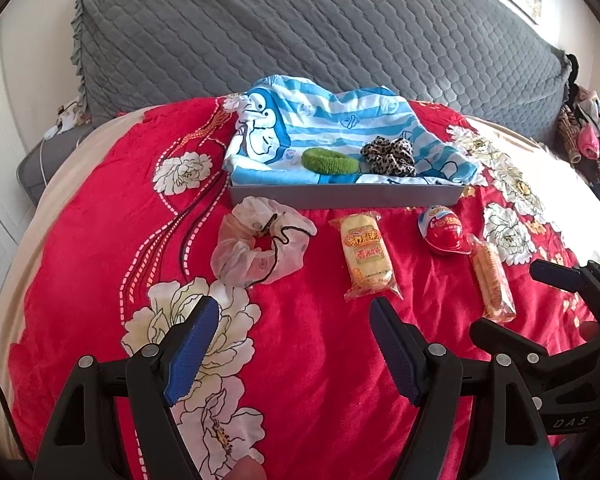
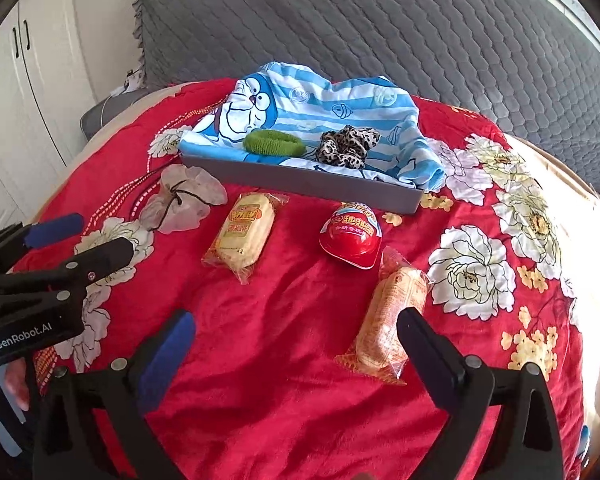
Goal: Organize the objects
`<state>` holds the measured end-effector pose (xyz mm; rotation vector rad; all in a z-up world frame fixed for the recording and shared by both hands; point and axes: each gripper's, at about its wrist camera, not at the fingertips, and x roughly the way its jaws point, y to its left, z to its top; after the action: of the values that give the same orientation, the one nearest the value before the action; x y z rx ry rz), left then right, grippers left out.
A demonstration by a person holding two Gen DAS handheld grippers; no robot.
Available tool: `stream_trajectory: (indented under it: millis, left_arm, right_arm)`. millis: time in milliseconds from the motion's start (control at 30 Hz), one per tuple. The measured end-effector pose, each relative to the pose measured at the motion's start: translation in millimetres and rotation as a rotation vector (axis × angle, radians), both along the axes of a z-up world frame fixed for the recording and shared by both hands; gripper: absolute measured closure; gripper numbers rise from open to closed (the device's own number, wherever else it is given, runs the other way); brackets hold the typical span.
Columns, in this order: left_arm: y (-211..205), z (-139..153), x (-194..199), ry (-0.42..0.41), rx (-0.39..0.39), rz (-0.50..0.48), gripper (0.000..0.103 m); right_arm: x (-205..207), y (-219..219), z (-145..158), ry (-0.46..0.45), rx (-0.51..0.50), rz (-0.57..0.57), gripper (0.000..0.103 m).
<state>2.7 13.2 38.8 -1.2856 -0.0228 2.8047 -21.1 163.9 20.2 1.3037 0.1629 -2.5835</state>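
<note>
Grey shallow tray (image 2: 300,184), upper centre: blue-striped cartoon cloth (image 2: 340,116), green fuzzy hair tie (image 2: 274,142), leopard-print scrunchie (image 2: 346,146). On red floral bedspread (image 2: 260,320) below: pale sheer scrunchie (image 1: 260,240), yellow wrapped cake (image 2: 244,234), red egg-shaped toy capsule (image 2: 350,236), orange wrapped snack (image 2: 392,316). Left gripper (image 1: 294,346) and right gripper (image 2: 296,356): jaws apart, empty.

- We identify a home bedroom: a bed under a red floral quilt (image 1: 320,340), backed by a grey quilted, frilled cover (image 1: 300,32).
- White panelled wardrobe doors with dark handles (image 2: 24,40) stand at the left.
- Crumpled clothes (image 1: 588,136) lie heaped beside the bed.
</note>
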Motion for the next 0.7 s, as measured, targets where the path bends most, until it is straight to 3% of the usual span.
stream_trajectory:
  millis: [700]
  left_arm:
    - [-1, -19, -14, -0.019, 0.018, 0.005, 0.024]
  right_arm:
    - [-10, 6, -6, 0.0, -0.03, -0.019, 0.002]
